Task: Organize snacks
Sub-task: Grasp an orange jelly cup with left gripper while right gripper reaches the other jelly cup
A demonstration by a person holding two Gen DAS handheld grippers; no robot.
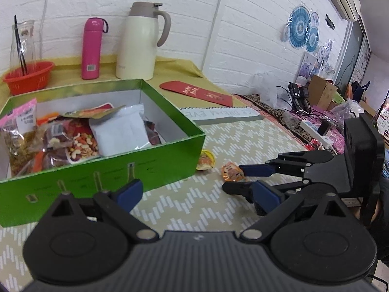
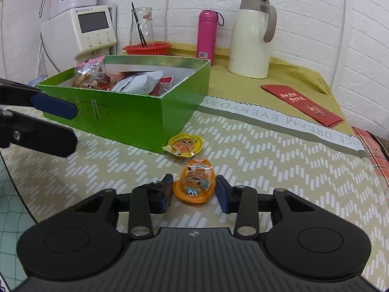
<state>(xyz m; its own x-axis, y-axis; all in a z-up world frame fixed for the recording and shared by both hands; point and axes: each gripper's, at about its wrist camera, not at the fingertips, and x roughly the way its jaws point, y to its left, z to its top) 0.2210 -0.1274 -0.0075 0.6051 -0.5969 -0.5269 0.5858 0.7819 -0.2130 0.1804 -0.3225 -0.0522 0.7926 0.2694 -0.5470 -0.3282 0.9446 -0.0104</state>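
1. The right gripper is set low on the table mat with the orange snack cup lying between its jaws. A blue pad flanks each side of the cup. The pads look just beside the cup's rim, perhaps brushing it, but no squeeze shows. The jaws read as parted and not yet gripping.

2. The straddle makes sense as the setup for a pinch across the cup's width. The cup lies flat and sealed, so a side-on grip is the likely way to lift it.

3. A yellow snack cup lies ahead of the right jaws, beyond the orange one. It touches or nearly touches the near corner of the green box. It probably waits its turn.

4. The green box stands ahead and to the left of the right jaws. It is already well filled with snack packets, so it appears to be the collecting place.

5. The left gripper hovers with its jaws spread wide and nothing between them. One finger sits just in front of the box's near wall. It seems placed to steady the box or simply to wait.
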